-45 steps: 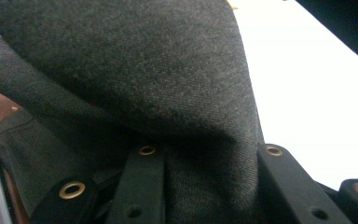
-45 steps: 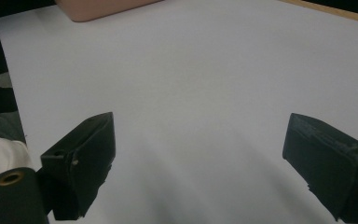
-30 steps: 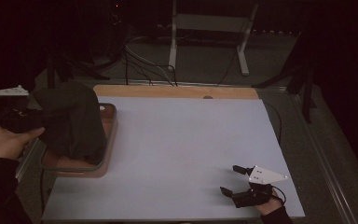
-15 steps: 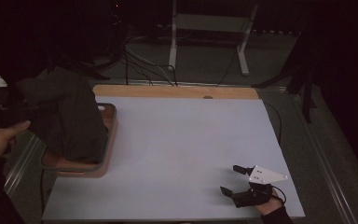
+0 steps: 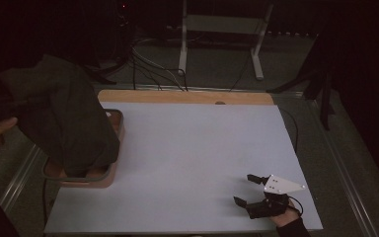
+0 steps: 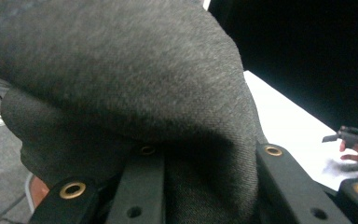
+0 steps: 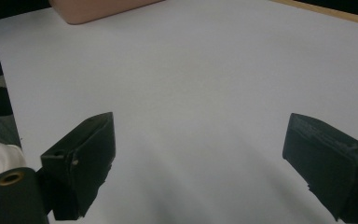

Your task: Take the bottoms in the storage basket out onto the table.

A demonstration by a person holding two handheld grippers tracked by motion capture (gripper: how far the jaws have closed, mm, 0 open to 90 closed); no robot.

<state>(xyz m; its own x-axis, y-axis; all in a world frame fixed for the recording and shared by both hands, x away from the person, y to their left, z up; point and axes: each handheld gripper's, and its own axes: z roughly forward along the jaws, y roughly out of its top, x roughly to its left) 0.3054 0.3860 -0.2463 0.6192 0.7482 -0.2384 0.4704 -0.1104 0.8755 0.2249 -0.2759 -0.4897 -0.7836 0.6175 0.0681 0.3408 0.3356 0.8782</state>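
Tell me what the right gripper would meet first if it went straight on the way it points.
Probably nothing at first: the right gripper stands open and empty, pointing left across the bare white table. Further along that line sits the tray with the dark cloth hanging into it, though depth is unclear.

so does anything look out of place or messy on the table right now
Nothing is spilled or damaged. The one untidy thing is the dark cloth: the left claw holds it bunched up, and it hangs over the tray at the table's left edge, its lower part in the tray. The right claw rests open.
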